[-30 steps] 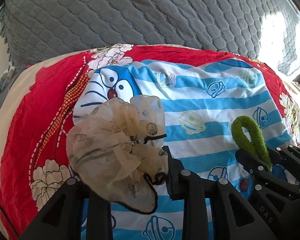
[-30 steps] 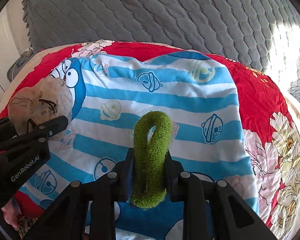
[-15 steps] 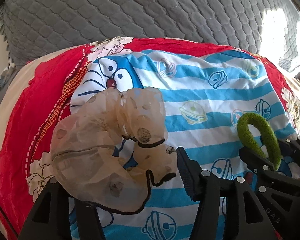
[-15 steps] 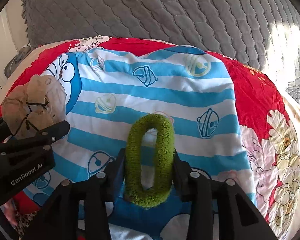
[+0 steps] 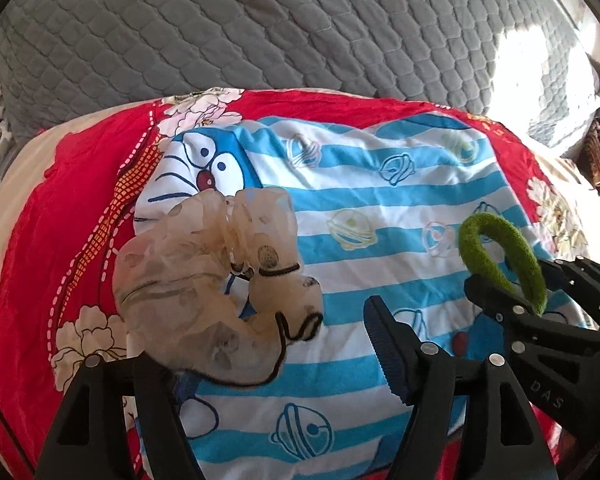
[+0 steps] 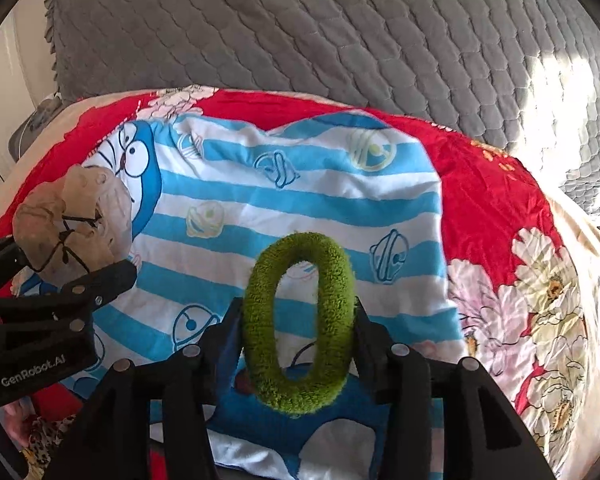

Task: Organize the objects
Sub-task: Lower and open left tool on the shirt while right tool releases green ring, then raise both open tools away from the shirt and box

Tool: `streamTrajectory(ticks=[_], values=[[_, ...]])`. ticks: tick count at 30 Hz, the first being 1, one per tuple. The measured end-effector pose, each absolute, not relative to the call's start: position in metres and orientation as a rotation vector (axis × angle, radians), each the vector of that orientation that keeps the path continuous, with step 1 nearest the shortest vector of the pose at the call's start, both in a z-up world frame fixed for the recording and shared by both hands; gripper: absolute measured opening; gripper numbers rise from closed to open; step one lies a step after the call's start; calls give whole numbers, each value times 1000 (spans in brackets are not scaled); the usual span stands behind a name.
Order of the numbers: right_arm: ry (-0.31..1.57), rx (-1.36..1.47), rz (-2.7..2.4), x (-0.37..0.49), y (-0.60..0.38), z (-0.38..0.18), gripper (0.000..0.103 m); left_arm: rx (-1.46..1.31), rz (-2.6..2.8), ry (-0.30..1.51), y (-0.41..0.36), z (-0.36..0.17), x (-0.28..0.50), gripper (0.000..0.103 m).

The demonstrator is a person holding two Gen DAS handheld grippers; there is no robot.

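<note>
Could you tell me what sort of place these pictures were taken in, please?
Most likely a bedroom. The work surface looks like a bed: a red floral sheet, a blue striped cartoon cloth on it, and a grey quilted cover behind.

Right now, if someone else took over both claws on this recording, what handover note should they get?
Left claw: jaws opening; the beige scrunchie lies against its left finger, clear of the right one, so it looks let go.
Right claw: jaws opening, the green hair tie between them; both fingers look in contact with it.
Both hair pieces are over the blue striped cloth, which lies on the red quilt.
Done: both brought to the cloth.
Left: finish the release, back both claws away.
</note>
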State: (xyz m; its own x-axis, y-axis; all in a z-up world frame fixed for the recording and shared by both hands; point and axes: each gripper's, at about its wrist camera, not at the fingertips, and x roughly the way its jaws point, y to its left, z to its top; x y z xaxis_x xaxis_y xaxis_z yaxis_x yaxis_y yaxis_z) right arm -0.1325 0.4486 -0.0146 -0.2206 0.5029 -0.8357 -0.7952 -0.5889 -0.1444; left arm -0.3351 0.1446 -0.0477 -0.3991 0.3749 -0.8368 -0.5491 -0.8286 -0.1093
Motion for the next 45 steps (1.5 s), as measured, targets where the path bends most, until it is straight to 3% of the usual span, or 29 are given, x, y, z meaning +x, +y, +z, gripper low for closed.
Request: streamTrajectory(ticks=[28,33,45], values=[[385,-1099,1950,-128,428,24,59,-1161,2233,315,125,-2,-309,74],[386,-1075,1958,-127,424,35,60,-1119,2256,320,124,11,-298,79],[356,-1052,1974,-127,407,56,71,-1087,2281,324,111,32,-291,79]])
